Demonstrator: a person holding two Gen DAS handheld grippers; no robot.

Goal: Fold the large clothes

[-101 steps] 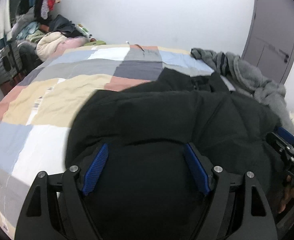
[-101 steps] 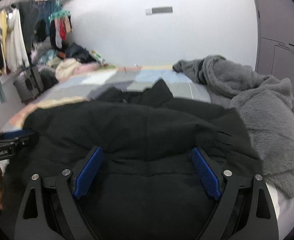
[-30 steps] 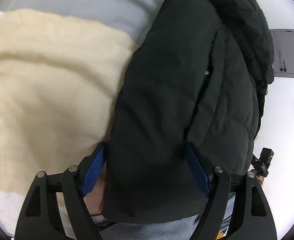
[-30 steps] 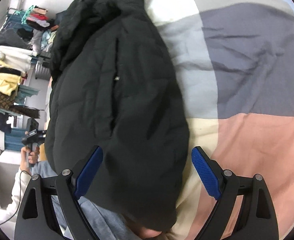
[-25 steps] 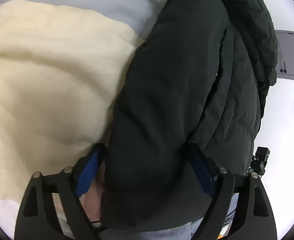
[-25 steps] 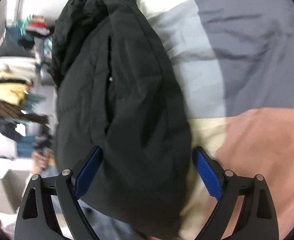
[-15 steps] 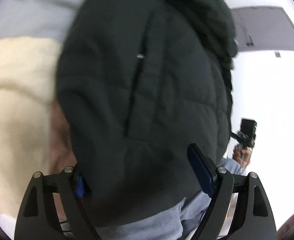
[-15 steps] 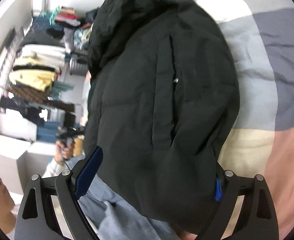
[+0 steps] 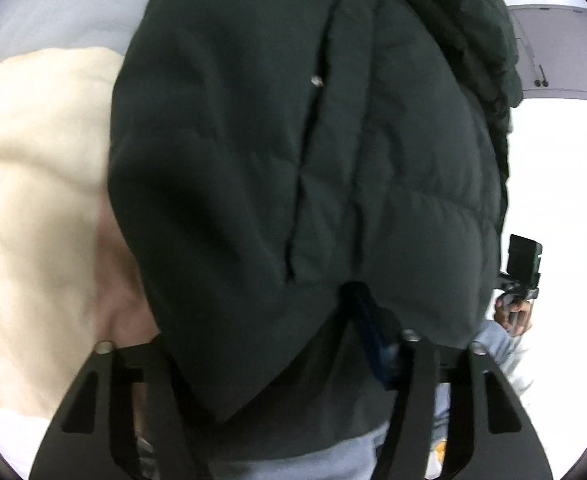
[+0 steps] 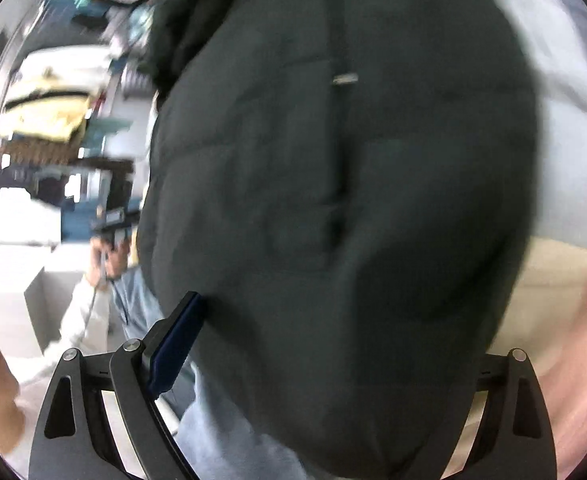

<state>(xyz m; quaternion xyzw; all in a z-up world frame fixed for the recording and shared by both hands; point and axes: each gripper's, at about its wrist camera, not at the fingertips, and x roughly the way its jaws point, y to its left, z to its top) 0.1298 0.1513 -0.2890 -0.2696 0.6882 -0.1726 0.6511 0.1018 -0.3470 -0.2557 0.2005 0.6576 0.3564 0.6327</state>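
Jacket: one black puffer jacket point(image 9: 293, 152), bunched into a thick roll. It lies partly on the bed point(image 9: 33, 168) and partly off its edge, filling the middle of both wrist views.

Position relative to you: the jacket sits straight ahead of each hand-held gripper, its near end lying right over the fingers. Its long axis runs away from you along each gripper's pointing line; the darker bunched fold, likely hood or collar, is at the far end.

Left hand-held gripper point(image 9: 277, 344): jaws closing. Jacket fabric is between them and bulges over the right finger point(image 9: 367, 324); the left finger is buried under cloth. I judge you are clamping a fold at the near end.

Right hand-held gripper point(image 10: 333, 336): jaws wide apart. The left blue pad point(image 10: 173, 344) stands clear beside the jacket's edge; the right pad is hidden under the fabric, so contact there cannot be told. The view is blurred.

Nearer hand: both are at the near end; neither looks closer. The left has the better purchase.

Count: one jacket, two hand-held grippers, one bed. Each wrist view also catches the other gripper in your hand point(image 9: 513, 312) beyond the jacket's edge.

Background: clothes rack point(image 10: 53, 112), too blurred to count; grey door point(image 9: 553, 48).

Next move, judged: close your right pair on the hem before lifting.
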